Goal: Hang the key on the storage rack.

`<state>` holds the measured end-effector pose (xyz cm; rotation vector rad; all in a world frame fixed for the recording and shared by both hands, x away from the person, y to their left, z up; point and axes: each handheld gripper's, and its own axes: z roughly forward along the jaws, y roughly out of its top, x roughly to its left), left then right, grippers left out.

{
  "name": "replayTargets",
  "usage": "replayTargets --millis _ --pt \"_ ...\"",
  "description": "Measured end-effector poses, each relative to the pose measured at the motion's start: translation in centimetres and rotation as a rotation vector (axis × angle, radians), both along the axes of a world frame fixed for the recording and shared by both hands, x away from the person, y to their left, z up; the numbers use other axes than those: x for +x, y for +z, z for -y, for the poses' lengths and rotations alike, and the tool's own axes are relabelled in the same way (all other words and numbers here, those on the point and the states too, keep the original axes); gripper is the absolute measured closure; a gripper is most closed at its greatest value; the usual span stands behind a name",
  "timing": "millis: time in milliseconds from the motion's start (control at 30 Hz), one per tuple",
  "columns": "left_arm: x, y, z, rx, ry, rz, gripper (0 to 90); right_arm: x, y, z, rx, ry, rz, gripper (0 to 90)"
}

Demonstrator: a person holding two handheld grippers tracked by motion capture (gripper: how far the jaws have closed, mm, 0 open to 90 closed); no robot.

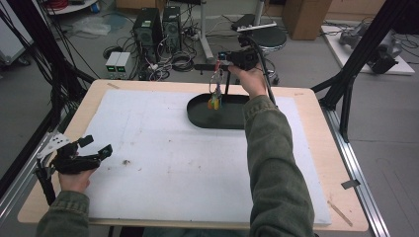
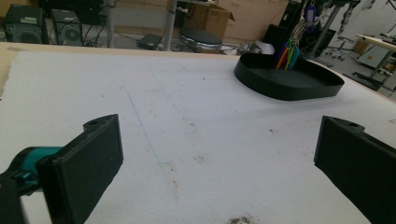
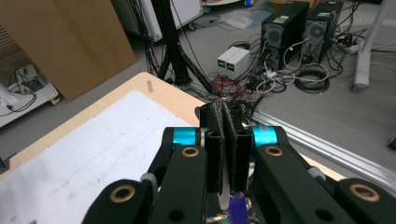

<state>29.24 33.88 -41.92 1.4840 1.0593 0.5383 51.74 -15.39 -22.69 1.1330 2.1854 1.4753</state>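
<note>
A bunch of small coloured pieces [image 1: 215,101], orange, yellow, green and blue as far as can be told, hangs on a silvery ring or chain from the right gripper [image 1: 221,61], its lower end dipping inside the black oval tray [image 1: 197,114] at the far middle of the bench [image 1: 306,96]; in the left gripper view the same bunch [image 2: 288,55] shows as thin bright strips standing above the tray's [image 2: 289,88] far wall; in the right gripper view the right gripper's [image 3: 228,140] fingers are pressed nearly together, with a bit of purple and metal caught low between them, so they are closed on the top of the bunch; the right hand [image 1: 252,81] holds that gripper high over the tray's back edge; the tray sits on a white, lightly stained mat [image 1: 163,158] covering most of the wooden bench; well apart, at the near left edge, the left gripper [image 1: 101,148] rests low over the mat in the left hand [image 1: 74,180], its fingers [image 2: 88,163] spread wide with only bare mat between them.
</note>
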Motion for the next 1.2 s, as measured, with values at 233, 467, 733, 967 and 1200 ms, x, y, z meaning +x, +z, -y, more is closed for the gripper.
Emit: replayTargets --millis 233,467,733,967,1200 --pt "0.0 0.0 0.0 -0.001 0.0 0.001 1.7 0.2 -0.2 -0.4 -0.009 -0.002 0.0 87.8" --pt "0.0 0.0 0.0 -0.001 -0.002 0.0 1.7 0.5 -0.5 -0.3 -0.015 -0.014 -0.013 87.7" --pt "0.1 0.0 0.1 0.0 -0.007 -0.003 1.7 1.2 -1.3 -0.2 -0.007 -0.028 -0.029 87.7" --pt "0.1 0.0 0.1 -0.004 -0.005 -0.002 1.7 1.2 -1.4 -0.2 0.011 -0.019 -0.04 86.0" --pt "0.0 0.0 0.1 -0.007 -0.006 -0.003 1.7 0.7 -1.0 0.1 0.037 0.01 -0.063 63.9"
